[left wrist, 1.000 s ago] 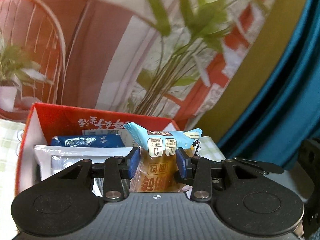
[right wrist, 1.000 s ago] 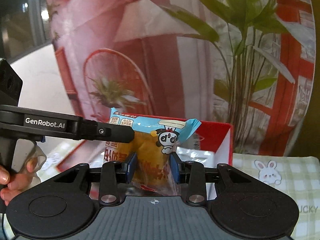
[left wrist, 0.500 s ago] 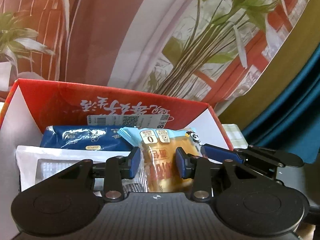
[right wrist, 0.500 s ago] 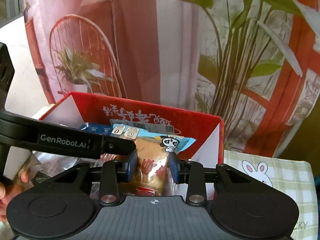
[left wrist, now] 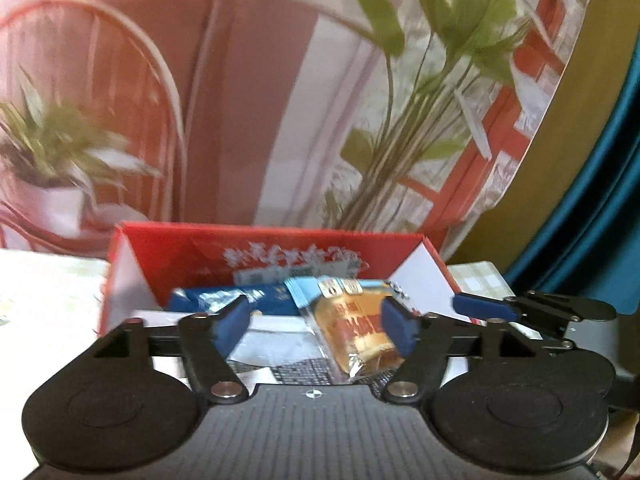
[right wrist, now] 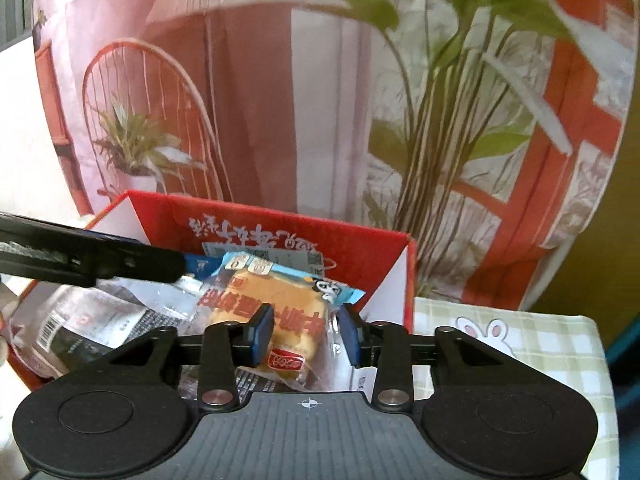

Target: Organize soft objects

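A bread packet (left wrist: 352, 328) with a light-blue end and a panda print lies tilted inside the red cardboard box (left wrist: 280, 248). My left gripper (left wrist: 316, 316) is opening. Its jaws stand wide around the packet, the left pad well clear and the right pad beside it. In the right wrist view the bread packet (right wrist: 276, 304) sits between the pads of my right gripper (right wrist: 306, 332). That gripper's jaws are just beginning to open, with the pads still against the wrapper. One of the left gripper's fingers (right wrist: 120, 260) reaches in from the left over the red box (right wrist: 280, 224).
A dark-blue packet (left wrist: 224, 300) lies at the back of the box. Clear and white packets with a barcode (right wrist: 80, 320) lie on its left side. A green checked cloth with a rabbit (right wrist: 500, 340) covers the table on the right. Right behind the box hangs a printed plant backdrop (right wrist: 320, 100).
Both grippers brought the bread packet down into the red box. The left jaws have spread wide and let go of it, and the right gripper still holds it.
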